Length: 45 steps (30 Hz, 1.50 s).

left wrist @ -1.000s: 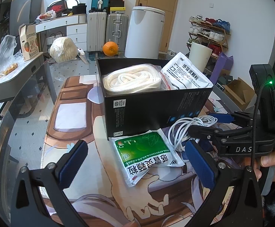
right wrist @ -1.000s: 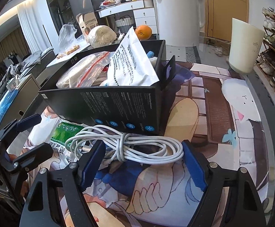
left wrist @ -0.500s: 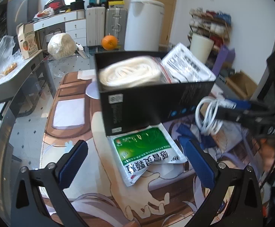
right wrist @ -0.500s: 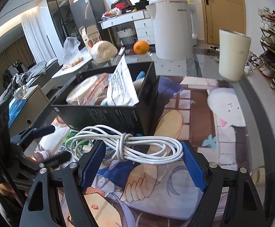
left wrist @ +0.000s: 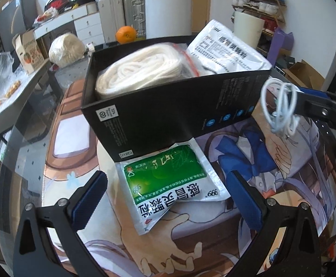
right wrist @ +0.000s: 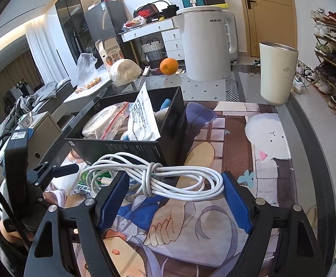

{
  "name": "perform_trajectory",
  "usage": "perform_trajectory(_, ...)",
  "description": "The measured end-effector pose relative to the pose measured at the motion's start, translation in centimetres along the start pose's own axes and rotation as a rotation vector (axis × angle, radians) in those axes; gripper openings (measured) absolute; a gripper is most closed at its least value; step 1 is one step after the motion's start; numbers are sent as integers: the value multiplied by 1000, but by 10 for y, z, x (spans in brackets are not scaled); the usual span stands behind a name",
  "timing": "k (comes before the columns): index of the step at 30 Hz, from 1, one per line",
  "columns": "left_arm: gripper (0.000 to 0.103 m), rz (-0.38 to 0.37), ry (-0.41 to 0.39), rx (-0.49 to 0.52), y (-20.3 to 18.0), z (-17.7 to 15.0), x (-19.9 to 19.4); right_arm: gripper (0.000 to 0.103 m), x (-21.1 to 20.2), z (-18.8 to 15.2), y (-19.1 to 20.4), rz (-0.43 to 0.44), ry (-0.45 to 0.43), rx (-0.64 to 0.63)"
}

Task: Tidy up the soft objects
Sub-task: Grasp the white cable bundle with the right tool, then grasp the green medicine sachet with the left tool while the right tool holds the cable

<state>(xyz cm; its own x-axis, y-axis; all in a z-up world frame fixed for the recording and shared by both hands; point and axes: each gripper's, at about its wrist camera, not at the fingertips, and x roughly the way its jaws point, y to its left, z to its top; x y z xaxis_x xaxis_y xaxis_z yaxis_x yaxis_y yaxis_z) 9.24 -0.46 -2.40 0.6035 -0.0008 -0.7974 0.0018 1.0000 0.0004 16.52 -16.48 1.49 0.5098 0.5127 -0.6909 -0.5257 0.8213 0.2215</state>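
Right hand-held gripper (right wrist: pixel 172 198): clamped across a coiled white cable (right wrist: pixel 158 176); both blue pads (right wrist: pixel 236 204) press the ends of the bundle, which spans the gap between them and hangs clear of the surface (right wrist: pixel 271 166).
Cable, handling: light and limp by the look of it, its loops bound only by a wrap of its own length at the middle, so loose turns and the plug end on the left may sag or snag. A hold across the whole bundle, as now, looks sounder than a pinch on one strand.
Cable, place: in the left wrist view it dangles just beside the black box (left wrist: pixel 172 106), near its right corner and about level with the rim, not yet over the opening.
Left hand-held gripper (left wrist: pixel 168 198): jaws wide apart, holding nothing, hovering low over a green medicine sachet (left wrist: pixel 168 184).
Sachet, handling: flat, thin, glossy foil, likely slippery and floppy; best pinched at a free edge, since its far end lies against the foot of the box.
Box contents: a bagged bundle of white cord (left wrist: pixel 140 73) and a white sachet (left wrist: pixel 228 50) standing at the right, which leaves little room there.
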Motion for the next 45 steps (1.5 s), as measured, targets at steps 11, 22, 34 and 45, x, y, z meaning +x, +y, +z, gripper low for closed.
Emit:
perform_trajectory(11, 93, -19, -1, 8, -2, -2, 1, 82, 2, -1, 4, 0, 5, -7)
perform_trajectory(22, 62, -36, -48, 36, -7, -10, -11, 82, 3, 0, 5, 0, 7, -9)
perform_trajectory(34, 50, -70, -110, 29, 2, -20, -32, 82, -1, 1, 7, 3, -2, -21)
perform_trajectory(45, 50, -80, -210, -20, 22, -24, -59, 82, -19, 6, 19, -6, -53, -57)
